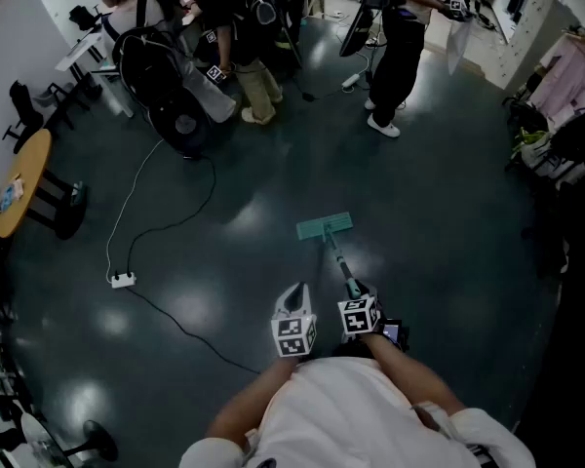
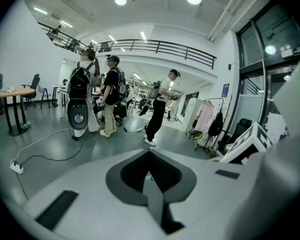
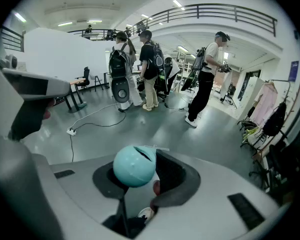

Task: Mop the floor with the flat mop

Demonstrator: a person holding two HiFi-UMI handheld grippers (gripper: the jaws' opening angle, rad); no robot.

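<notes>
Mopping stroke in hand: my right gripper (image 1: 356,295) is clenched on the teal top of the mop handle (image 3: 134,165), my left gripper (image 2: 150,176) is closed on nothing just beside it, and the flat mop head (image 1: 324,226) lies on the floor (image 1: 224,252) ahead; next, I judge, push the head along, pad pressed flat.

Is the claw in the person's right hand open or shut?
Shut. The right gripper's jaws clamp the flat mop's teal handle, seen end-on between them.
</notes>
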